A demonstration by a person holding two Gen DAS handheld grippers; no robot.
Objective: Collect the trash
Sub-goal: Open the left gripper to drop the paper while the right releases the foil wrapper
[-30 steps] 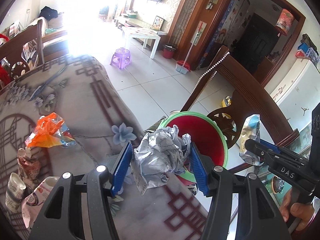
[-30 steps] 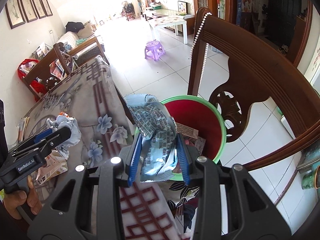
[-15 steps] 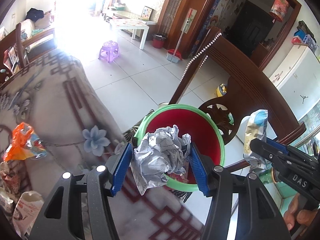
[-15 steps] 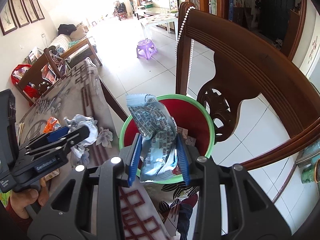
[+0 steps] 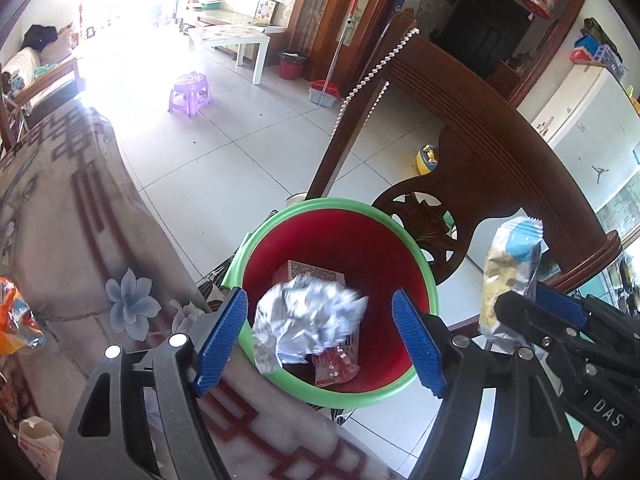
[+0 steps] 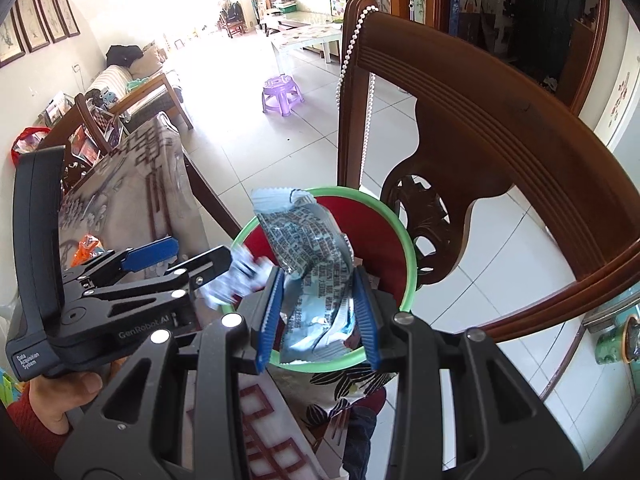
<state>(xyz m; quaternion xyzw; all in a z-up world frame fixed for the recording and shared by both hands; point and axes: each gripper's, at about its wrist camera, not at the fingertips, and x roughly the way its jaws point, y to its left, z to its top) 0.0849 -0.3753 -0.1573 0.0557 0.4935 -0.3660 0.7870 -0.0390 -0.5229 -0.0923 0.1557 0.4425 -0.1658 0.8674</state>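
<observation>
Left wrist view: the left gripper [image 5: 320, 338] stands wide open over the red bin [image 5: 400, 236] with the green rim, its blue pads clear of everything. Between them a crumpled silver wrapper [image 5: 304, 320] shows blurred in the bin's mouth, touching neither pad; a small box [image 5: 316, 270] and a red packet [image 5: 336, 366] lie inside. The right gripper [image 6: 318, 314] is closed on a printed foil bag [image 6: 316, 276], held upright above the near rim. More litter lies on the patterned tablecloth [image 5: 80, 220] beside the bin.
</observation>
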